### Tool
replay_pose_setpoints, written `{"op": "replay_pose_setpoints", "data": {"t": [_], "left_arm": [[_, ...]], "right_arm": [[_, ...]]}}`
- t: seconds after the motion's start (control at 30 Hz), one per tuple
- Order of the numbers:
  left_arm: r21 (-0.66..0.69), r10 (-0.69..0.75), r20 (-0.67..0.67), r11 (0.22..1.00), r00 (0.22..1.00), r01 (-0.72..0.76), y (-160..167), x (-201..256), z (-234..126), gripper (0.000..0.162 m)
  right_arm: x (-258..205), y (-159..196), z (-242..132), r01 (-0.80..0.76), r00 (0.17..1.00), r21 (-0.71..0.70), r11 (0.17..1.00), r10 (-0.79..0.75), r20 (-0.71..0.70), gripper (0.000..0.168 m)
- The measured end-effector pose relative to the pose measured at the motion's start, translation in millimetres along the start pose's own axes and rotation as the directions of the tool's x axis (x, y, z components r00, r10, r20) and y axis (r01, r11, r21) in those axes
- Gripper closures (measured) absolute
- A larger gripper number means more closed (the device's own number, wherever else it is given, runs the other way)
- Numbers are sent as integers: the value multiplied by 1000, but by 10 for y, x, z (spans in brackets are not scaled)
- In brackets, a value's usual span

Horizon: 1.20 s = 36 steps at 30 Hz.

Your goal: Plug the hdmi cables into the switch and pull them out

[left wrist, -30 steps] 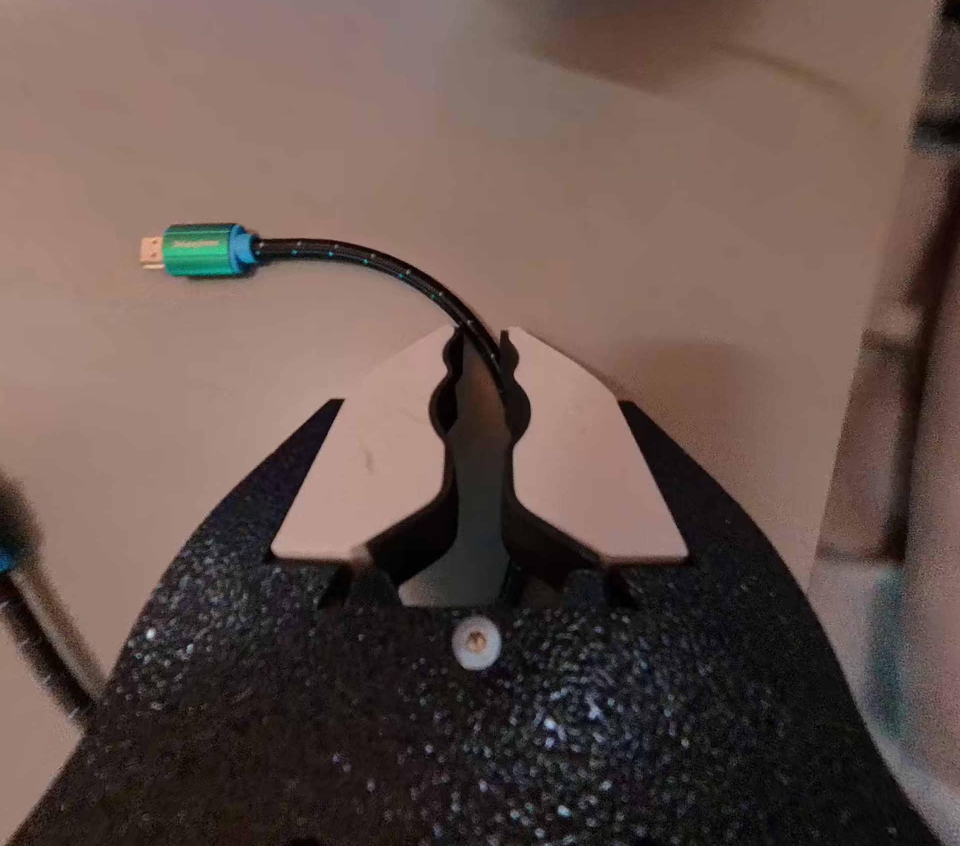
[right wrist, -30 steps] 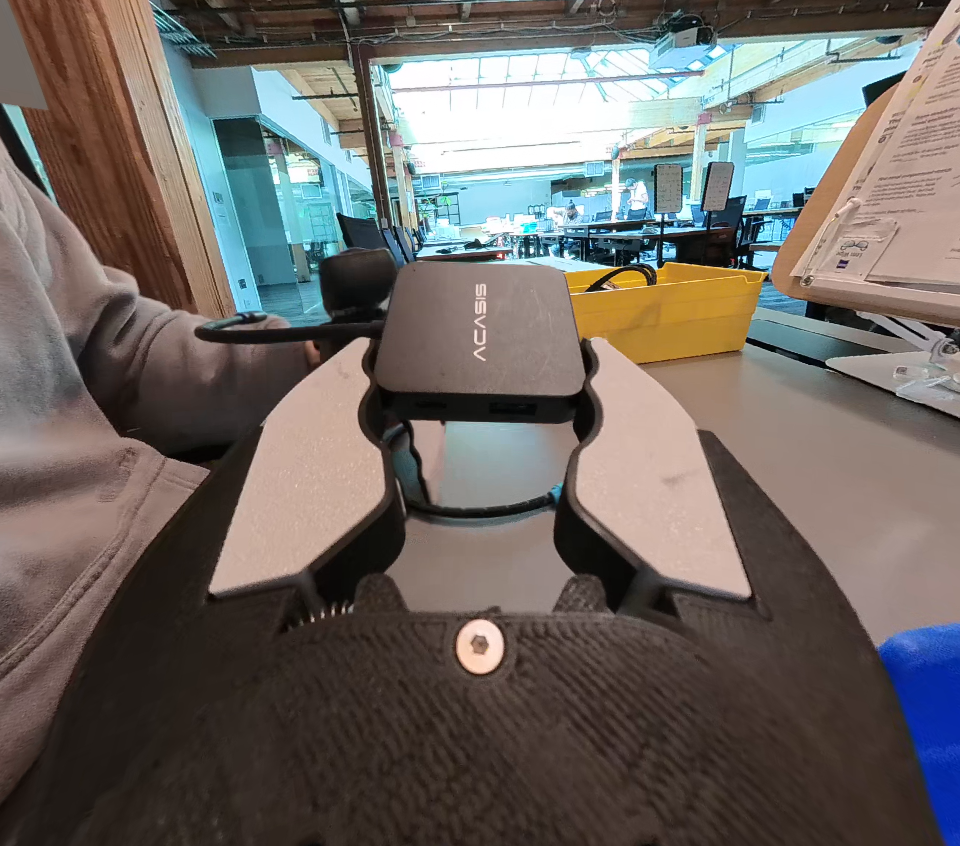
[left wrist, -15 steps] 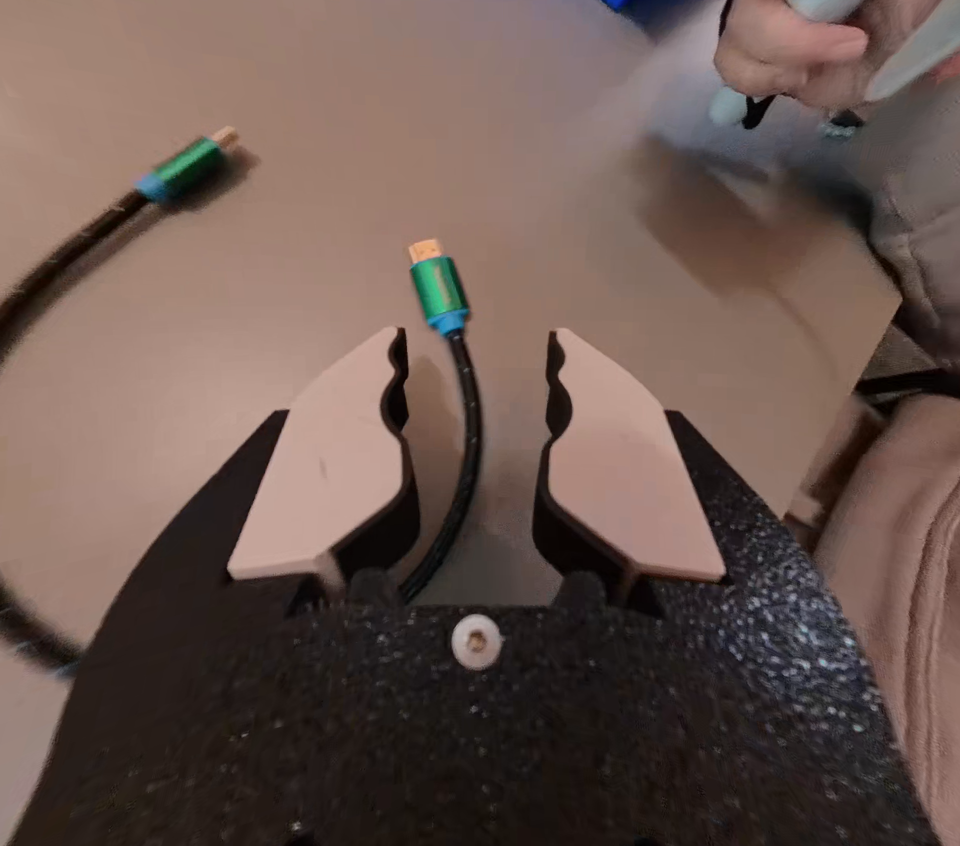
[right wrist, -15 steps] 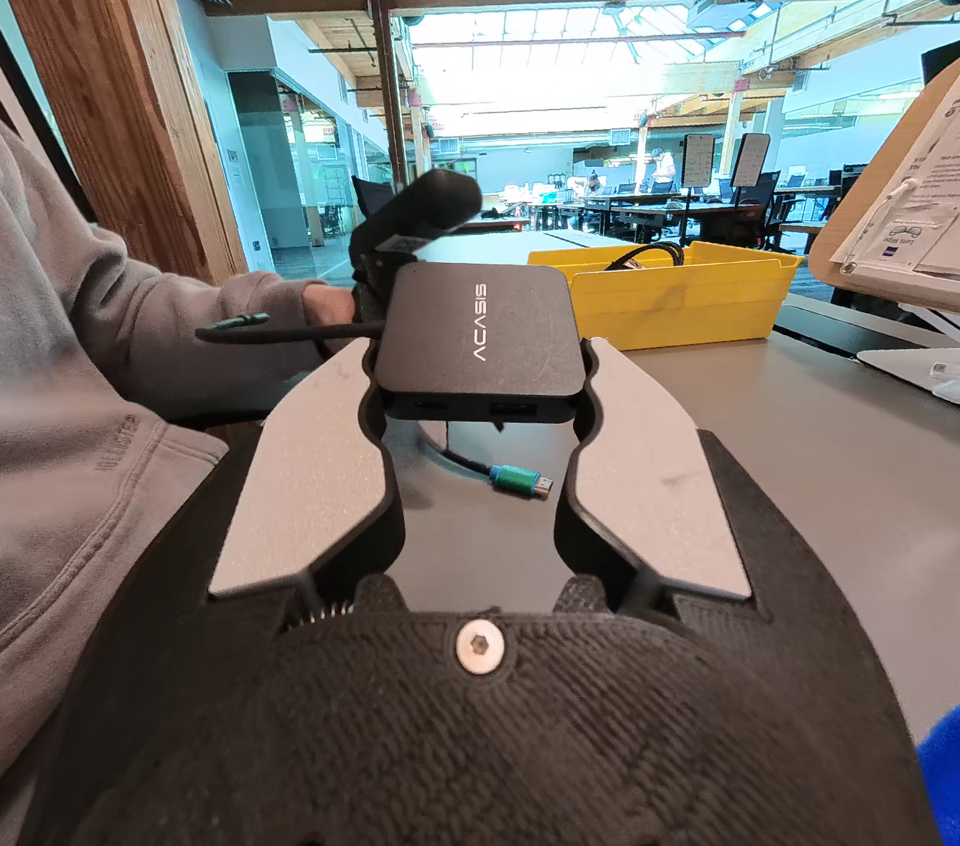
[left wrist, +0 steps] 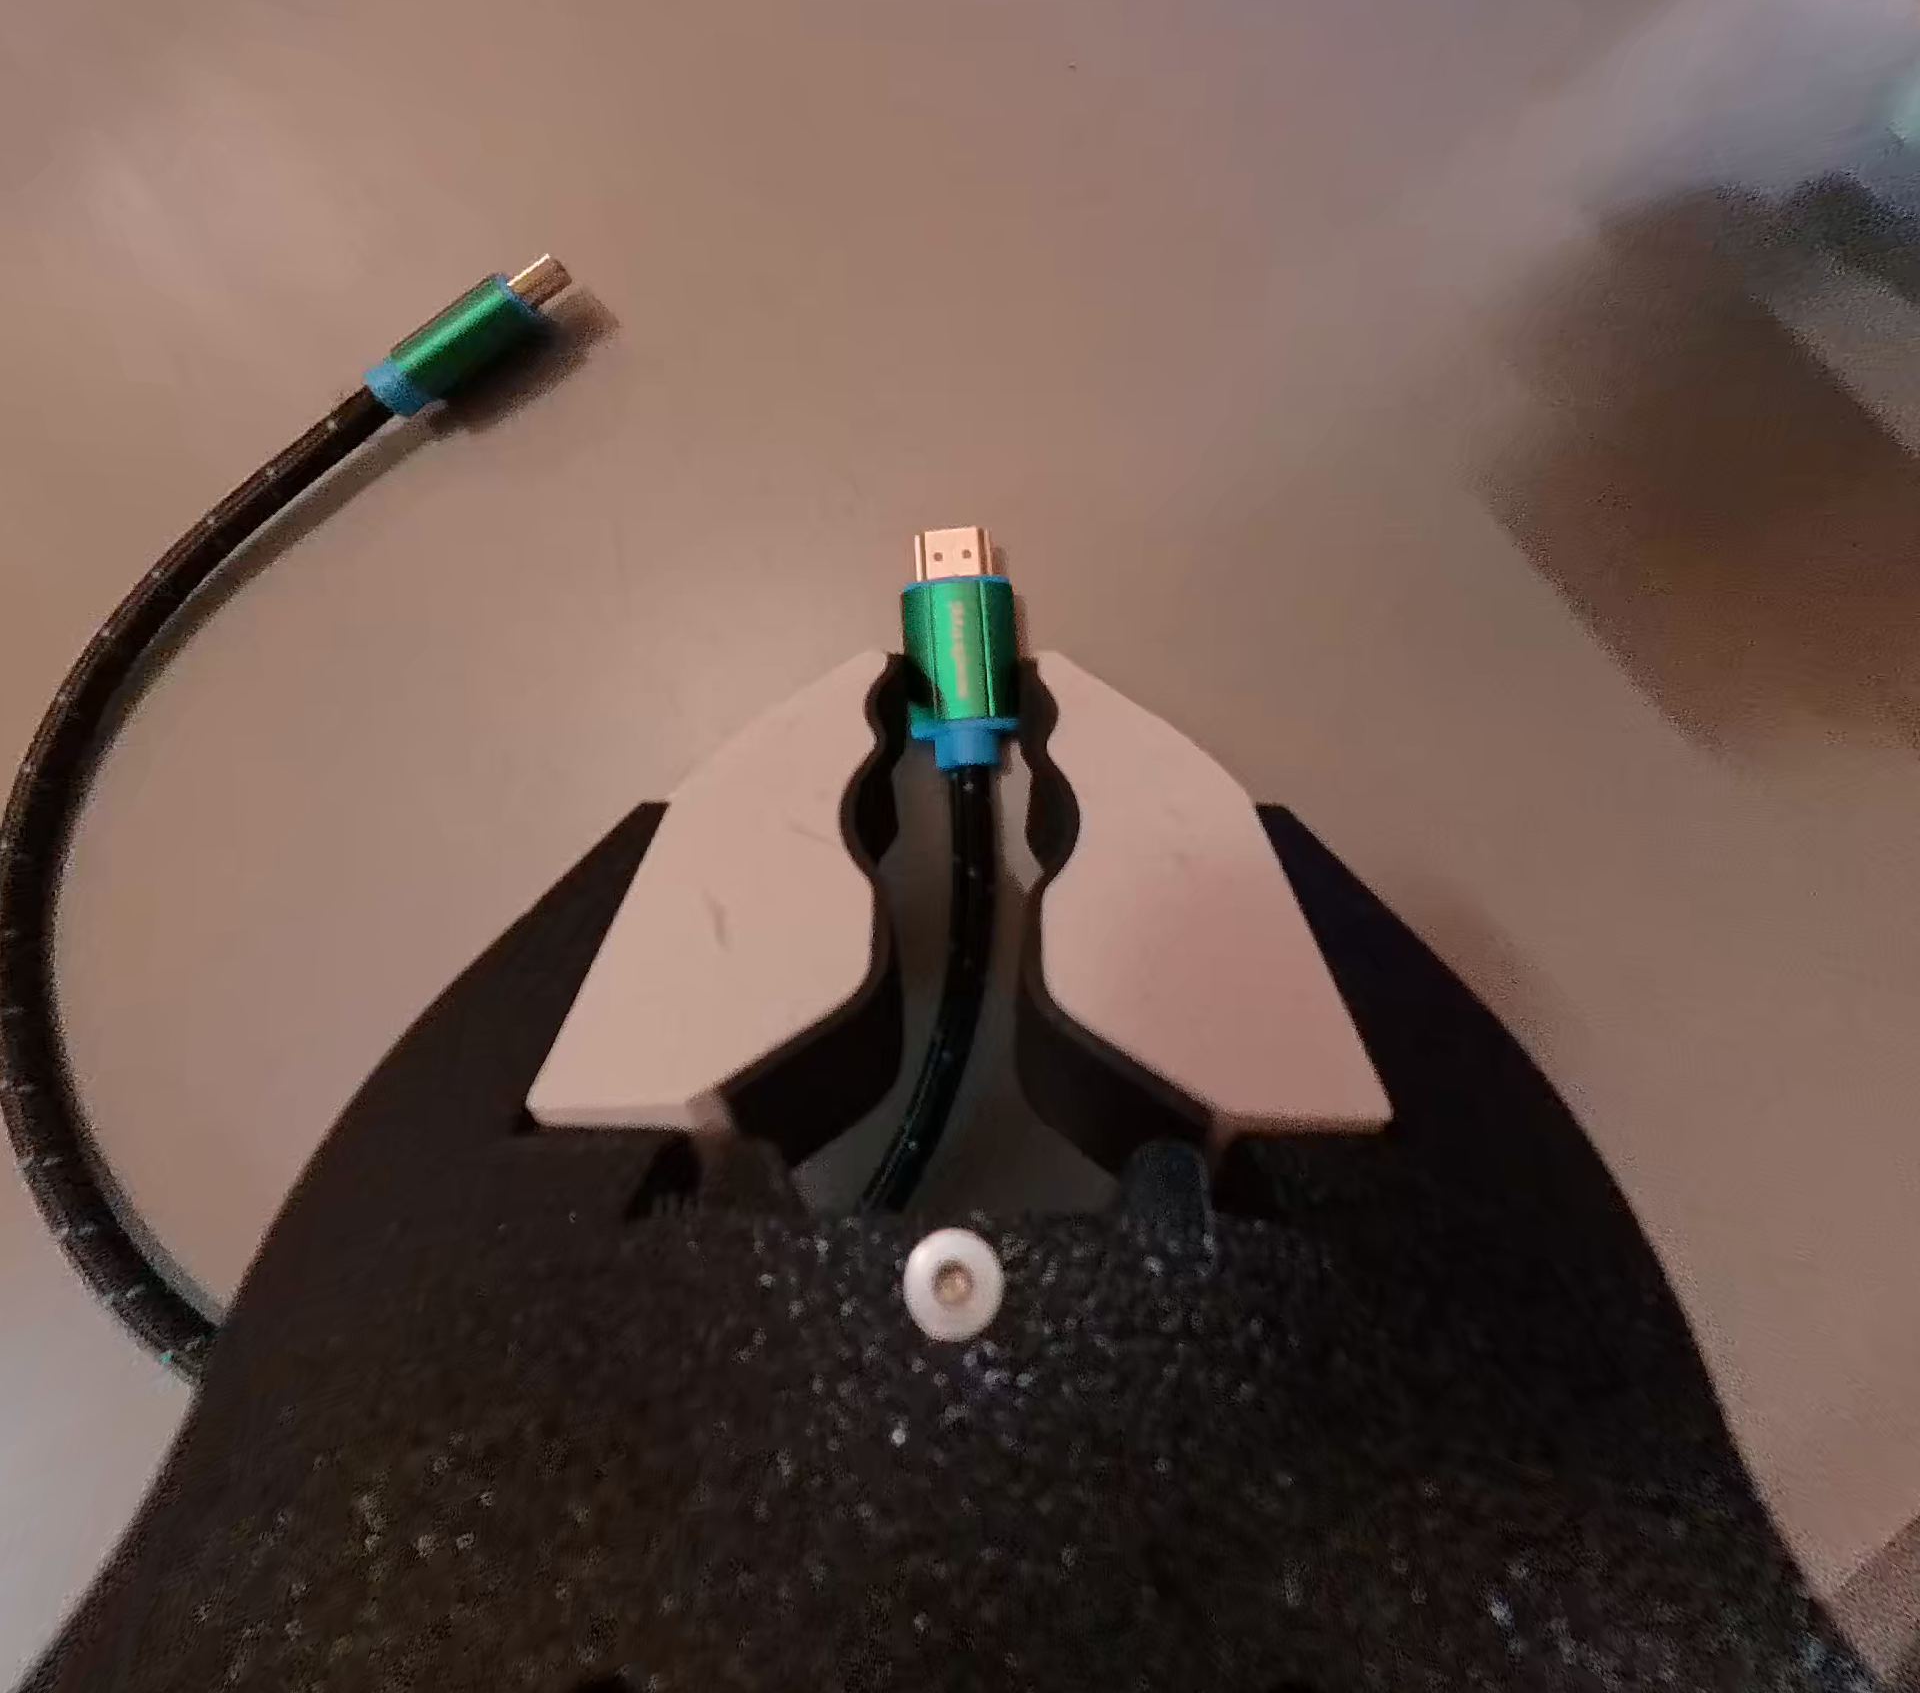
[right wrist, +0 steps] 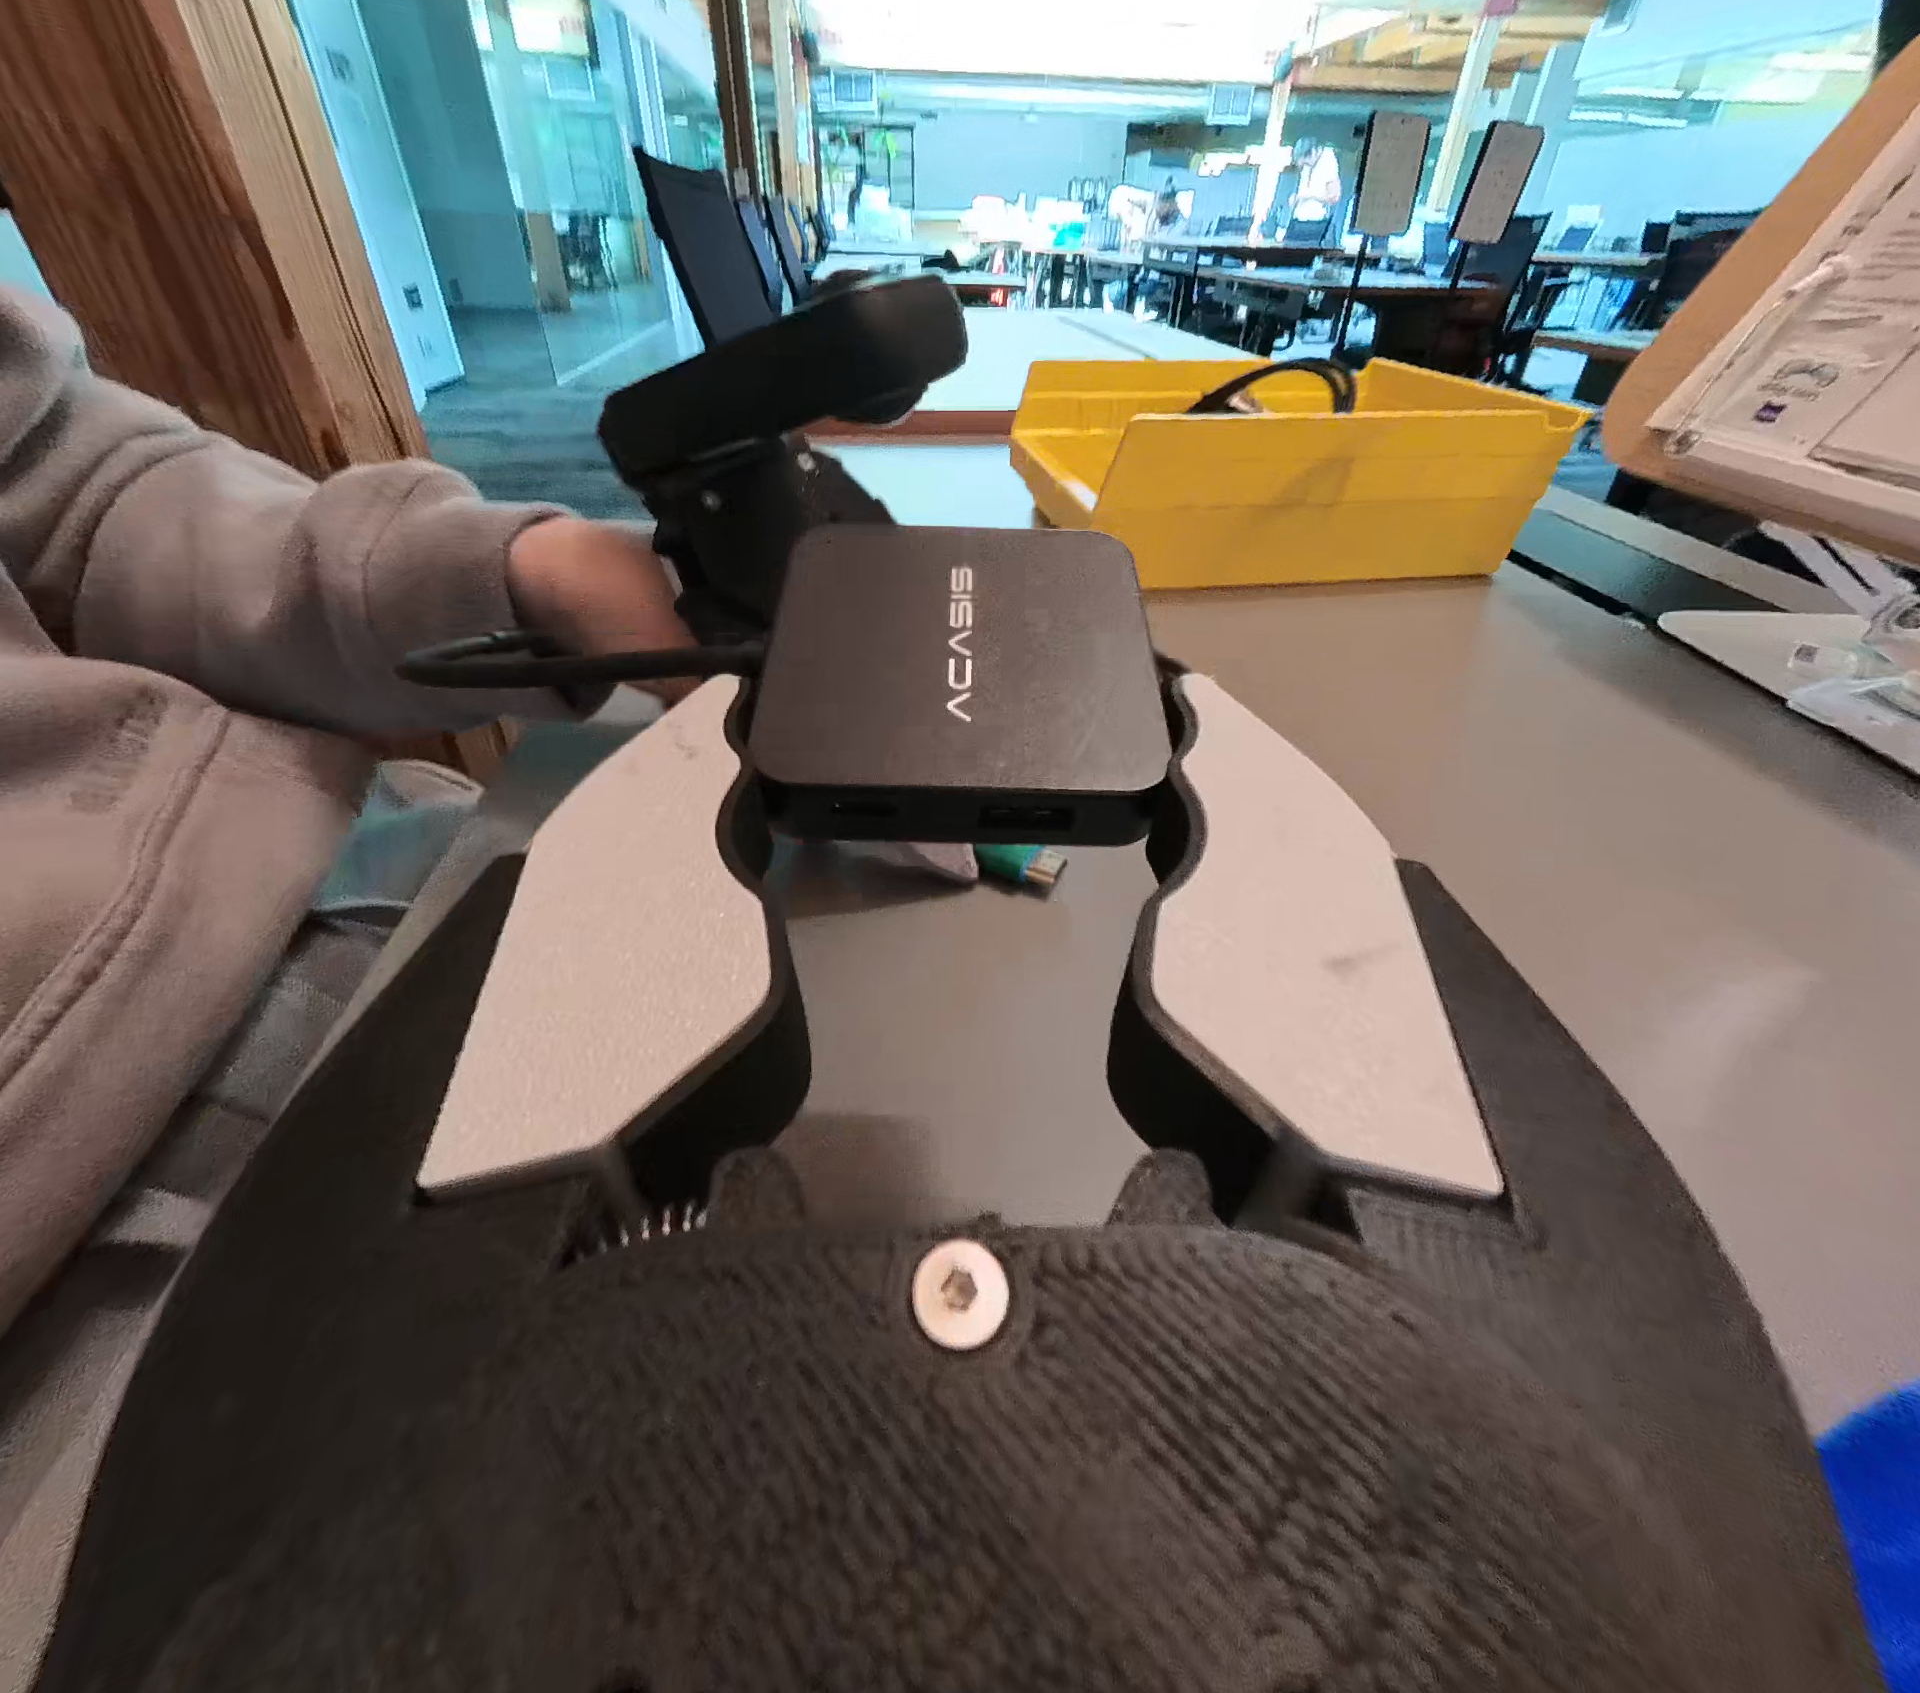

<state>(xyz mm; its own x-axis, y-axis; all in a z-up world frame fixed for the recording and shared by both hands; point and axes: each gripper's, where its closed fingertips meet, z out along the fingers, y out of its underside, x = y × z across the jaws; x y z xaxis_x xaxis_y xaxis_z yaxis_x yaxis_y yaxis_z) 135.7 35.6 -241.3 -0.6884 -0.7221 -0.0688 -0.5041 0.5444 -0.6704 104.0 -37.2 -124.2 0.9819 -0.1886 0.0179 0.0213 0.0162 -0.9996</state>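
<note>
My left gripper [left wrist: 958,669] is shut on the green plug [left wrist: 956,656] of a black braided HDMI cable [left wrist: 940,968]; the gold tip points forward above the grey table [left wrist: 1039,189]. A second green plug [left wrist: 462,342] on its own black cable lies on the table to the left. My right gripper [right wrist: 961,734] is shut on a black square switch [right wrist: 956,667], held above the table with two ports facing me. A thin black lead [right wrist: 582,661] leaves its left side. Below the switch I see the held plug's tip [right wrist: 1023,866] and the left gripper [right wrist: 790,417] behind.
A yellow bin [right wrist: 1288,469] with black cables stands at the back of the table. A clipboard with papers on a stand [right wrist: 1787,355] is at the right. A blue object [right wrist: 1870,1518] lies at the near right. A person's grey sleeve [right wrist: 156,604] fills the left.
My left gripper has closed on the green plug, which lay between open fingers half a second ago. The right gripper still holds the switch and has tilted down a little.
</note>
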Motion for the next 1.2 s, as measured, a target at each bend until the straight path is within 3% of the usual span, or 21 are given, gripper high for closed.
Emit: {"op": "replay_pose_setpoints", "data": {"t": [0.2,0.3,0.6,0.77,1.2], "left_arm": [[-45,202,-191,976,961,-214,116,-77,-163,142],[-19,292,-276,951,916,-309,-2,-61,-430,142],[-15,521,-418,815,744,-579,-396,216,-1058,142],[4,547,-452,791,705,-611,-503,324,-1189,142],[-48,549,-444,775,708,-631,-467,298,-1162,142]], "right_arm": [[-110,196,162,18,999,-118,993,-12,51,96],[-178,254,208,22,996,-153,988,-8,93,96],[-342,79,193,-15,979,-59,998,26,202,95],[-369,20,180,-16,975,-25,1000,22,219,96],[-434,100,281,45,973,-76,996,-26,229,95]]}}
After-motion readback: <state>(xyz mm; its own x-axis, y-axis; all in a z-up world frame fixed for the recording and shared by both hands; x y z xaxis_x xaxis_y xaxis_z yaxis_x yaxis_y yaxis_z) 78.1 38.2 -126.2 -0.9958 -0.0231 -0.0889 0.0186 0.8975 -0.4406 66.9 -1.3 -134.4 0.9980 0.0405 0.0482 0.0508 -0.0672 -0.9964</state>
